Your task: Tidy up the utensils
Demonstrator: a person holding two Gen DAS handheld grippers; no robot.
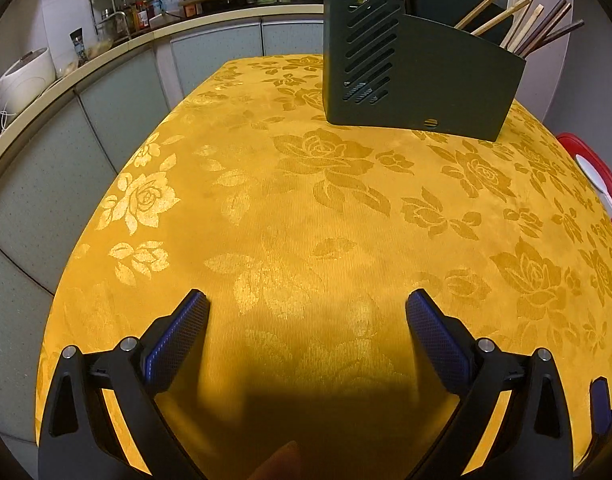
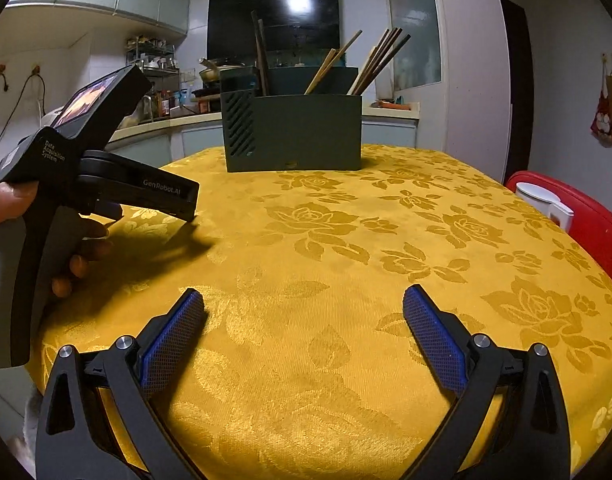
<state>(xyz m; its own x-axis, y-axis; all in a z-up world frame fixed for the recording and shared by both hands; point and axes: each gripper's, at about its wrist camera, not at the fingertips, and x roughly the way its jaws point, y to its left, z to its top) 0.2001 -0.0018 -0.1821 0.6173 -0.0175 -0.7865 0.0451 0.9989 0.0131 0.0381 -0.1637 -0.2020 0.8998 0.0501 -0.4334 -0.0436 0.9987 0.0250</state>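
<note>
Your utensil holder [image 2: 293, 132] is a dark green, box-shaped caddy standing upright at the far end of the yellow floral tablecloth [image 2: 326, 280], well apart from you. Its left side wall carries diagonal ventilation slots [image 1: 366, 52], and a small round emblem [image 1: 430, 122] sits low on the front face. The rear section rises higher than the front one. Your chopsticks [image 2: 380, 60] stand inside it, tilted: light wooden and dark brown sticks lean rightward from the right compartments, fanning above the rim. Two dark sticks [image 2: 260, 56] stand nearly upright near the left end. You cannot tell the exact compartment divisions from either view.
</note>
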